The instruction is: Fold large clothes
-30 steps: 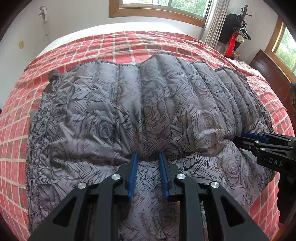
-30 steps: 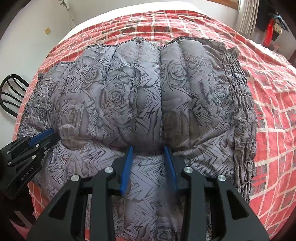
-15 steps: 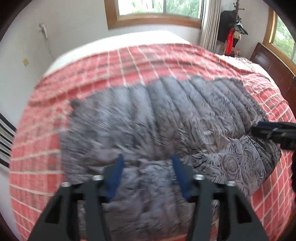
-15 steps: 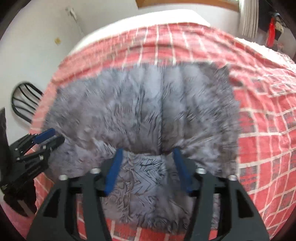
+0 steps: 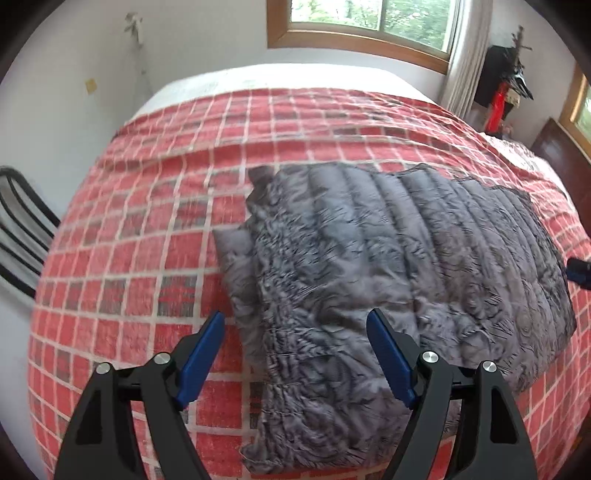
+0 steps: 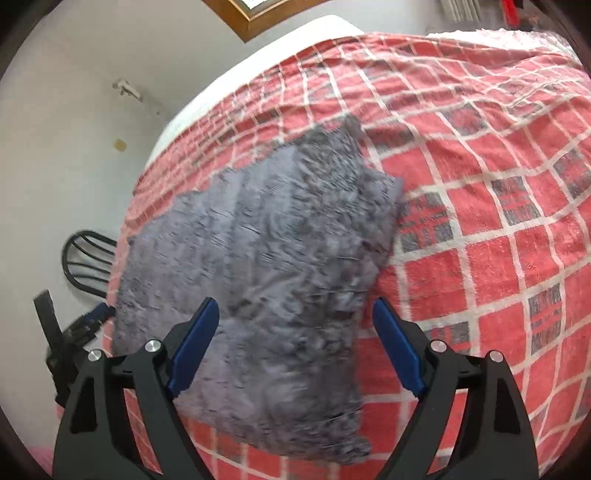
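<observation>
On the red plaid bedspread (image 5: 155,236), toward its near edge, lies one folded grey quilted coat (image 5: 388,266). Two grippers hover over it: the left gripper (image 5: 295,354) and the right gripper (image 6: 295,343), whose jaws have just been opening and hold nothing. Only the left view shows two windows (image 5: 369,18); the right view shows more of the black chair (image 6: 86,254).

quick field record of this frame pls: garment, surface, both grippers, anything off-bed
garment: grey quilted jacket, folded, lying flat
surface: bed with red checked blanket
left gripper: open, jaws have just been opening, nothing gripped; jacket's left edge lies below the gap
right gripper: open, jaws have just been opening, nothing gripped; jacket's right edge lies below
off-bed: black chair at left; window behind the bed
image quality: motion blur in both views
</observation>
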